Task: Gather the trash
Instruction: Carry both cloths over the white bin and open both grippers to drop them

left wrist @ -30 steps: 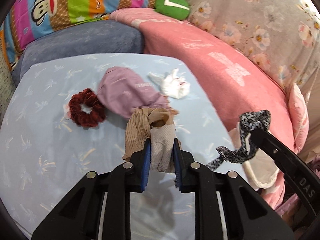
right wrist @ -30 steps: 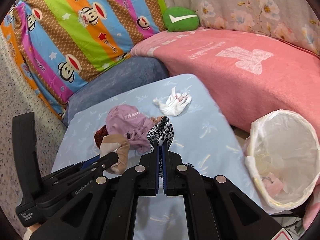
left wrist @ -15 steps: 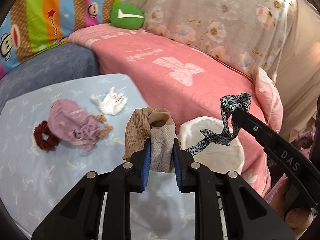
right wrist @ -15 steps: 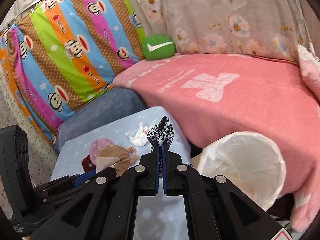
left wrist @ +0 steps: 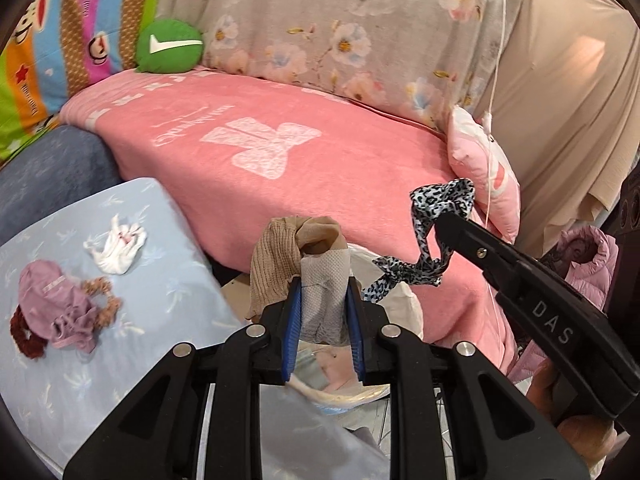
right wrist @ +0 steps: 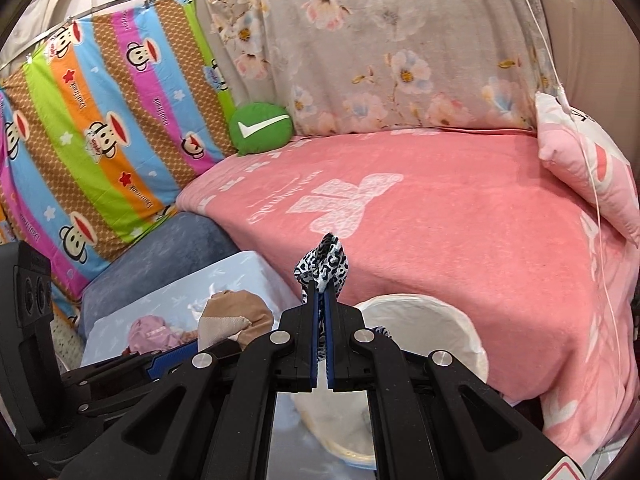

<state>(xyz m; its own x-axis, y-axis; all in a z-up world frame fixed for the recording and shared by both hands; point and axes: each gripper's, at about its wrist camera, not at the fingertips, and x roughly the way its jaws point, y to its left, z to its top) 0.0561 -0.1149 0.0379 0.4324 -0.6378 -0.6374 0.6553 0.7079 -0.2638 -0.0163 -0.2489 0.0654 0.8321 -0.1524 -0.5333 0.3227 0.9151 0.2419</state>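
Both my grippers angled downward, side by side. My left gripper [left wrist: 323,300] clamps bundle of beige and grey stockings [left wrist: 296,256] between blue pads; bundle sits over rim of white-lined round trash bin [left wrist: 404,308]. My right gripper [right wrist: 320,304] pinched tight on black-and-white leopard-print fabric strip [right wrist: 326,258], ends dangling over same bin [right wrist: 424,320], beside pink blanket [right wrist: 440,232]. On pale blue table cover [left wrist: 168,300] to left: crumpled white tissue [left wrist: 118,250], mauve cloth pouch [left wrist: 56,304], dark red scrunchie [left wrist: 24,336].
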